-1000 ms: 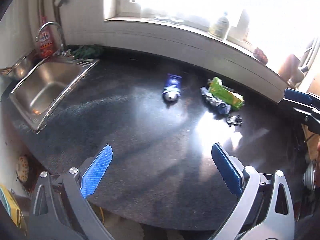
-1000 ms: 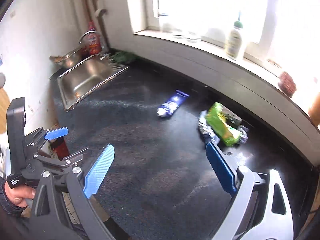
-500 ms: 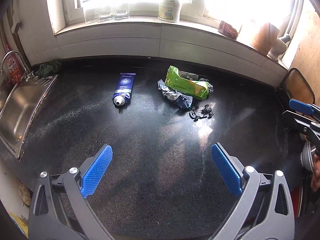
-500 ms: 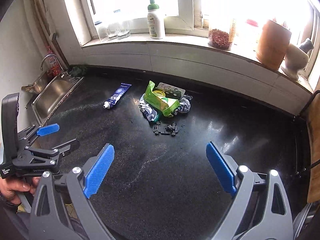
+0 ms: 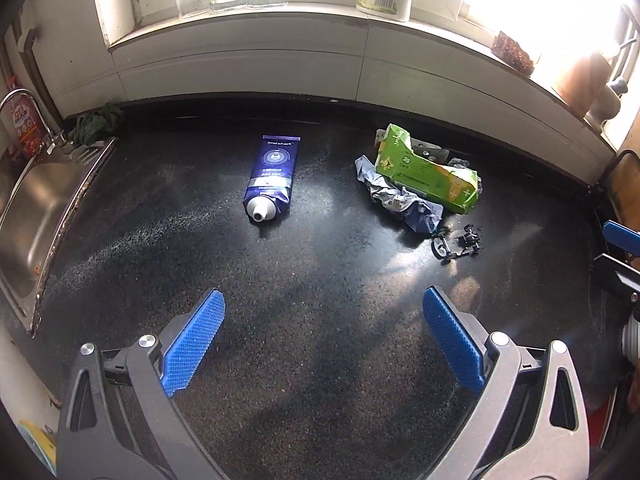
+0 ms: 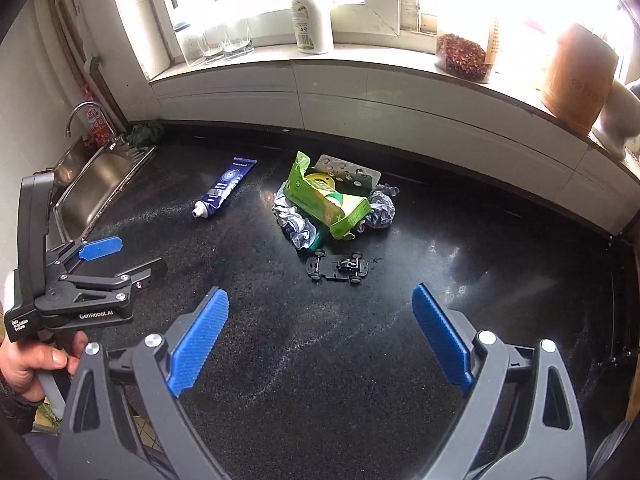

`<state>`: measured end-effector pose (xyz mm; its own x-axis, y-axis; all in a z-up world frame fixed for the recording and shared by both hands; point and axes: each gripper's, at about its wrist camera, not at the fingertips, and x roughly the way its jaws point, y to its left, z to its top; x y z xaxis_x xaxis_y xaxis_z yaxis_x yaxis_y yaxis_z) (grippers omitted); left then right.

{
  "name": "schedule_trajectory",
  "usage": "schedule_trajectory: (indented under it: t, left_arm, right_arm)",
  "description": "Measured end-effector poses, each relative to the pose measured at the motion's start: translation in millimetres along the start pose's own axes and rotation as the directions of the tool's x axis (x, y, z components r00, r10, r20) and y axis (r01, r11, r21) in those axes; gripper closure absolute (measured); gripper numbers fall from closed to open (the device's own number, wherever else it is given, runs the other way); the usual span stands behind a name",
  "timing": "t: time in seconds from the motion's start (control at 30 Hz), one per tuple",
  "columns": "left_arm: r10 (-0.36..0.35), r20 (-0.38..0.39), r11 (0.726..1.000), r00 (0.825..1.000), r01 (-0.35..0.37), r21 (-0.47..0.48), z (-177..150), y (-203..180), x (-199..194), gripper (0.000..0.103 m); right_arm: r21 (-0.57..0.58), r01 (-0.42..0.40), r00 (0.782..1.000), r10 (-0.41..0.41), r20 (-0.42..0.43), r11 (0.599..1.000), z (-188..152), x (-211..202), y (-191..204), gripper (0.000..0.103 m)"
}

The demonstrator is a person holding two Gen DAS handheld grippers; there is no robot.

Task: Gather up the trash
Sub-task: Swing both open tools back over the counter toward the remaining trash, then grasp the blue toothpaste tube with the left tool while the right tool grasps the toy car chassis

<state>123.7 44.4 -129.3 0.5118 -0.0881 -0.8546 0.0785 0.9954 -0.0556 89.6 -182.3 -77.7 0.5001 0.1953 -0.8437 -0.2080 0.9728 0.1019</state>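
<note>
On the black counter (image 5: 320,288) lie a blue toothpaste tube (image 5: 270,178), a torn green carton (image 5: 428,172), crumpled silver-blue wrappers (image 5: 400,200) and a small black toy car chassis (image 5: 458,242). The same things show in the right wrist view: tube (image 6: 222,188), carton (image 6: 326,200), wrappers (image 6: 294,222), chassis (image 6: 338,268), and a blister pack (image 6: 346,168) behind the carton. My left gripper (image 5: 323,320) is open and empty, well short of the tube. My right gripper (image 6: 320,316) is open and empty, just short of the chassis.
A steel sink (image 5: 28,204) with a tap is at the left, a dark green cloth (image 5: 96,124) in its corner. The windowsill holds glasses (image 6: 224,40), a bottle (image 6: 312,16), a jar (image 6: 464,52) and a clay pot (image 6: 576,76). The left gripper's body (image 6: 80,280) shows at the left.
Both grippers have swung to the right to face the window and moved closer to the trash pile. Both stay open and empty.
</note>
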Motion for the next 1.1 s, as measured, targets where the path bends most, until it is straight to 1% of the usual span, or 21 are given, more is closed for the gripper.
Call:
schedule_trajectory:
  t: [0.07,0.17,0.23,0.3,0.43,0.53,0.67,0.7,0.77,0.8,0.83,0.87,0.9,0.93,0.97,1.1]
  left_arm:
    - [0.011,-0.02,1.0,1.0,-0.011,0.004,13,7,23,0.007]
    - [0.022,-0.022,1.0,0.999,-0.022,0.006,33,19,56,0.007]
    - [0.034,-0.045,0.999,0.998,-0.034,0.002,45,27,81,0.007]
    - [0.03,-0.037,1.0,0.999,-0.03,-0.003,56,34,100,0.007]
    - [0.033,-0.056,0.999,0.998,-0.032,0.013,72,42,134,0.007]
    - [0.034,-0.062,0.999,0.997,-0.032,0.03,79,44,152,0.007]
    - [0.027,-0.065,0.999,0.998,-0.024,0.043,82,44,168,0.007]
    - [0.027,-0.055,0.999,0.998,-0.024,0.048,83,44,169,0.007]
    - [0.018,-0.043,0.998,0.999,-0.016,0.06,84,42,170,0.008]
    - [0.017,-0.037,0.998,0.999,-0.014,0.066,85,41,170,0.012]
    - [0.019,-0.028,0.997,0.999,-0.017,0.077,85,40,170,0.015]
    - [0.028,-0.02,0.995,0.999,-0.026,0.096,87,37,171,0.023]
    - [0.03,-0.005,0.993,1.0,-0.03,0.111,87,35,170,0.037]
    - [0.025,0.005,0.993,1.0,-0.025,0.112,89,37,167,0.046]
    - [0.024,0.003,0.994,1.0,-0.024,0.11,90,36,166,0.052]
    - [-0.003,-0.012,0.997,1.0,0.004,0.072,89,34,162,0.052]
  right_arm:
    - [0.008,0.008,1.0,-0.008,-0.025,1.0,2,19,-1,0.013]
    - [0.021,0.03,0.997,-0.028,-0.07,0.999,5,53,-5,0.013]
    - [0.033,0.045,0.994,-0.042,-0.1,0.998,6,76,-7,0.013]
    - [0.039,0.061,0.99,-0.056,-0.129,0.997,5,100,-10,0.013]
    - [0.057,0.096,0.98,-0.085,-0.18,0.994,4,141,-13,0.013]
    - [0.055,0.103,0.974,-0.089,-0.206,0.993,4,161,-11,0.013]
    - [0.036,0.139,0.965,-0.128,-0.227,0.99,3,182,-8,0.013]
    - [0.031,0.156,0.964,-0.145,-0.222,0.987,3,184,-8,0.012]
    - [0.038,0.156,0.967,-0.145,-0.208,0.987,5,186,-9,0.012]
    - [0.039,0.157,0.967,-0.146,-0.207,0.987,7,188,-10,0.012]
    - [0.039,0.153,0.969,-0.142,-0.203,0.987,8,189,-11,0.014]
    - [0.034,0.151,0.97,-0.142,-0.196,0.988,9,189,-10,0.024]
    - [0.028,0.147,0.973,-0.14,-0.182,0.989,11,187,-9,0.029]
    - [0.02,0.147,0.973,-0.141,-0.182,0.989,12,187,-7,0.029]
    - [0.024,0.143,0.973,-0.136,-0.188,0.989,13,187,-7,0.029]
    - [0.031,0.133,0.972,-0.125,-0.197,0.991,15,186,-8,0.029]
